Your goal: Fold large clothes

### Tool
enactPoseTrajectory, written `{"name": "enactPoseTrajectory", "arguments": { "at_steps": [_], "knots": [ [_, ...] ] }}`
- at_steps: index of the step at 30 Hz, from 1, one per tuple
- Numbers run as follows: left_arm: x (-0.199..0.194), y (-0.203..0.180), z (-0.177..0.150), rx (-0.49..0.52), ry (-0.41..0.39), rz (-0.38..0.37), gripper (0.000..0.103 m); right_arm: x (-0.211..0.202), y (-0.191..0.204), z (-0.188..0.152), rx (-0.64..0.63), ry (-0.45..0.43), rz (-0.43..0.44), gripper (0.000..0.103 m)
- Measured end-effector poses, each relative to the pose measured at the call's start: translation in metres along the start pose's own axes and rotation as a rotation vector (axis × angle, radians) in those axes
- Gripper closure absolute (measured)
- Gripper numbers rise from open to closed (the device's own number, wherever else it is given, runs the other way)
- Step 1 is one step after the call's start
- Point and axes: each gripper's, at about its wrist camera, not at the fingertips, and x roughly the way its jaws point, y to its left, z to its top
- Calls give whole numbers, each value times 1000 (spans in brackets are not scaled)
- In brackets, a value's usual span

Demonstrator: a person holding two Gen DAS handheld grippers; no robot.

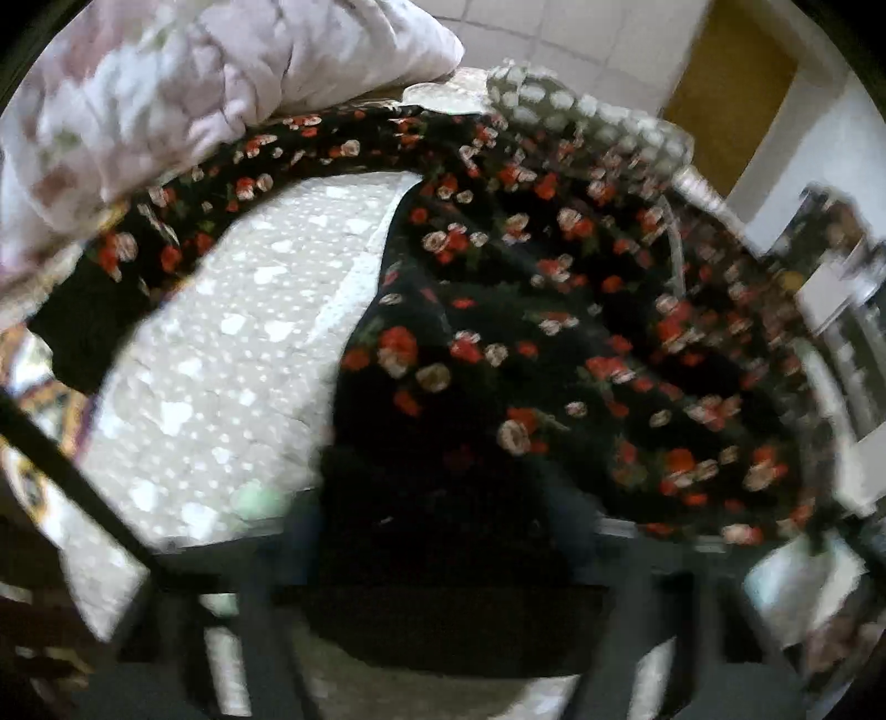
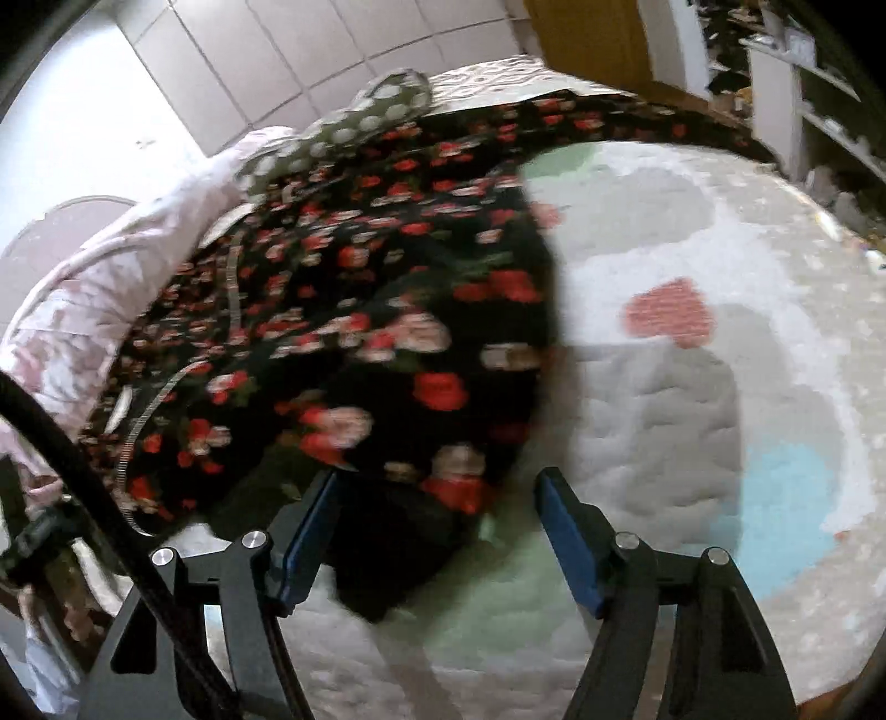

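A large black garment (image 1: 498, 310) printed with red and cream flowers lies rumpled across the bed. Its dark lower edge fills the whole gap of my left gripper (image 1: 437, 526). Those fingers are blurred and mostly buried in the cloth, and the pads seem to press on it. In the right wrist view the same garment (image 2: 360, 310) covers the left half of the bed. One dark corner of it hangs between the blue pads of my right gripper (image 2: 437, 476). It touches the left pad, and bare cover shows before the right pad.
The bed's quilted cover (image 2: 664, 415) shows heart shapes to the right. A pale pink duvet (image 1: 194, 72) and a polka-dot pillow (image 1: 581, 111) are piled at the far side. White shelves (image 2: 803, 111) and a wooden door (image 2: 587, 33) stand beyond. A black cable (image 2: 83, 443) crosses at left.
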Motion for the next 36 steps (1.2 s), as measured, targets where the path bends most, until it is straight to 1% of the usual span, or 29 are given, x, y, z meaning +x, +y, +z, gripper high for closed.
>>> {"name": "enactPoseTrajectory", "arguments": {
  "at_steps": [1, 2, 3, 4, 5, 7, 8, 9, 12, 14, 15, 16, 17, 18, 19, 20, 22, 23, 25, 26, 27, 29, 32, 33, 36],
  "knots": [
    [-1, 0, 1, -9, 10, -29, 82, 2, 5, 0, 0, -3, 23, 32],
    [-3, 2, 3, -30, 26, -62, 88, 4, 10, 0, -6, 1, 31, 47],
    [-5, 4, 5, -51, 39, -81, 89, 5, 14, 0, -19, 8, 30, 68],
    [-10, 6, 6, -66, 38, -80, 89, 5, 17, 1, -27, 16, 36, 74],
    [-15, 7, 6, -67, 36, -75, 90, 0, 13, 3, -15, 18, 56, 82],
    [-29, 5, 4, -54, 30, -60, 90, -13, 7, 6, 1, 24, 73, 85],
    [-37, 3, 2, -46, 25, -56, 90, -25, 3, 6, -5, 25, 68, 86],
    [-49, 4, -3, -34, 13, -47, 90, -35, 0, 5, -12, 27, 66, 91],
    [-66, 5, -17, -23, 14, -48, 90, -71, -17, -7, -42, 33, 27, 98],
    [-70, 6, -25, -17, 23, -24, 90, -89, -30, -18, -48, 43, -11, 101],
    [-71, 9, -31, -11, 25, 2, 90, -94, -35, -23, -51, 50, -51, 101],
    [-72, 12, -35, -9, 27, 5, 90, -98, -38, -28, -65, 54, -100, 101],
    [-73, 15, -38, -12, 24, -2, 90, -102, -41, -33, -86, 56, -156, 100],
    [-77, 21, -41, -22, 15, -16, 88, -105, -44, -36, -90, 53, -181, 100],
    [-80, 25, -41, -30, 8, -20, 84, -108, -46, -37, -90, 45, -197, 100],
    [-84, 31, -40, -38, -9, -19, 83, -111, -47, -36, -91, 32, -202, 100],
    [-91, 37, -37, -41, -43, 26, 76, -117, -47, -31, -94, 3, -201, 98],
    [-93, 40, -34, -41, -57, 53, 72, -115, -41, -25, -102, -7, -192, 94],
    [-96, 52, -26, -59, -91, 91, 47, -108, -23, -11, -131, -35, -168, 81],
    [-95, 59, -21, -78, -105, 104, 43, -104, -15, -6, -138, -48, -158, 71],
    [-94, 67, -15, -105, -113, 120, 41, -99, -2, 0, -149, -66, -132, 65],
    [-91, 79, -5, -148, -109, 133, 41, -87, 24, 15, -170, -97, -54, 65],
    [-88, 80, 8, -166, -121, 118, 41, -61, 69, 35, -220, -93, 2, 65],
    [-88, 77, 11, -159, -127, 119, 39, -48, 89, 43, -247, -81, 17, 65],
    [-82, 69, 26, -121, -156, 144, 29, -13, 138, 60, -322, -52, 58, 65]
  ]
}}
